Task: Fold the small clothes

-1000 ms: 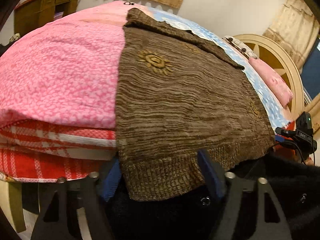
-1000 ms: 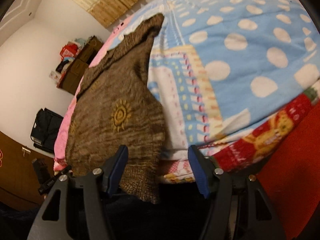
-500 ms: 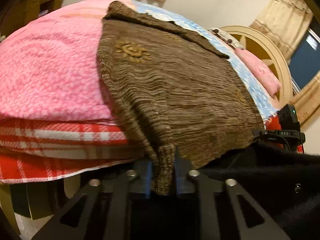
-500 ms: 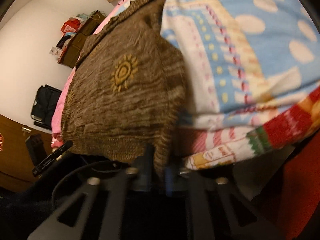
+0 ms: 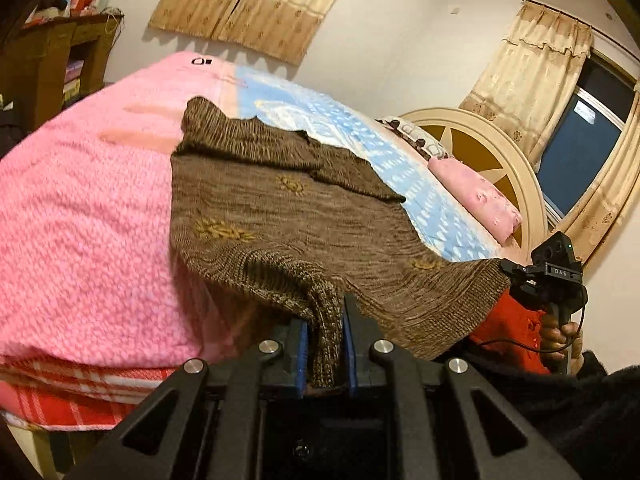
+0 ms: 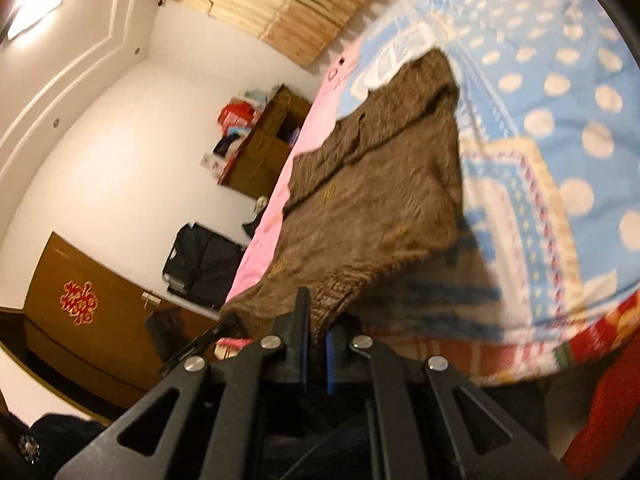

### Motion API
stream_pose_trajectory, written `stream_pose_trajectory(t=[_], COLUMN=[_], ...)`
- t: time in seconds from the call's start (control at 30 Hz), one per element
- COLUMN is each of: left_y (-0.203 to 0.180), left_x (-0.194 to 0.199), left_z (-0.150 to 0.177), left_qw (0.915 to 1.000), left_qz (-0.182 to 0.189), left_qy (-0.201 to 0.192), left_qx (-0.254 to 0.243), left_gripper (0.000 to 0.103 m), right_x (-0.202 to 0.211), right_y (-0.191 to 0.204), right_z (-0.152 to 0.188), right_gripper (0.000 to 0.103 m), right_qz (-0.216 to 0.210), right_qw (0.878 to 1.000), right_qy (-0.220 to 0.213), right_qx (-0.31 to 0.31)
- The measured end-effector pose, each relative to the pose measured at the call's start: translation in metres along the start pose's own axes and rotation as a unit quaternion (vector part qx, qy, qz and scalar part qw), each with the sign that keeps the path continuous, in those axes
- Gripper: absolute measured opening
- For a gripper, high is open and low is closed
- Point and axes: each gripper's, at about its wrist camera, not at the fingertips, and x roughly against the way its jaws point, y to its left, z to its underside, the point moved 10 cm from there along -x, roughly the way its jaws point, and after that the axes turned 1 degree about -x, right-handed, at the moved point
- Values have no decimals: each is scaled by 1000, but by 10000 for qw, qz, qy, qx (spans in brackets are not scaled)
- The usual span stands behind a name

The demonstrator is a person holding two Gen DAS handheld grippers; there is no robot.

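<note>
The left gripper (image 5: 325, 344) is squeezing tight on the bottom edge of the brown sweater (image 5: 304, 216), low in the middle of the left wrist view. Its blue pads (image 5: 349, 356) are pressing the ribbed hem from both sides. The right gripper (image 6: 316, 344) is also pinching the same sweater's hem, low in the middle of the right wrist view, with its jaws almost closed on the knit. The near edge of the sweater is hanging up off the bed between the two grippers. The far part is lying on the pink blanket (image 5: 80, 216) and the blue spotted blanket (image 6: 560, 120). A pink pillow (image 5: 476, 196) is sitting at the right of the left wrist view, beside the round headboard (image 5: 532, 184).
</note>
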Motion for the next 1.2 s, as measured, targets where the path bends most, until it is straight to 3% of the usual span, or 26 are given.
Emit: stream_pose_trajectory(t=[0.2,0.37,0.57,0.8,1.03,1.2], left_y=[-9,-14,3,50,105,162], left_x=[-6,-13,-35,-96,-159,-215], left_z=[-20,-66,-136,-214,-258,-245], left_qw=[9997,9989,9964,9938,9903,9779], left_qz=[136,151,108,-386,-827,-1027], left_qy=[-127,-431,-717,-756,-569,236], left_qx=[173,132,441,712,964,1807], left_gripper=[14,14,14,14,14,16], right_x=[-1,-9,-10,-50,-101,-154], right_y=[4,25,39,27,-7,-56], right_z=[-9,-37,-104,-191,-271,-297], right_gripper=[9,9,9,9,9,11], right_qz=[-232,-392,-741,-444,-123,310], right_qw=[9994,9987,9942,9952,9954,9962], right_qy=[-149,-316,-773,-857,-892,-638], right_qx=[-188,-62,-130,-175,-312,-508])
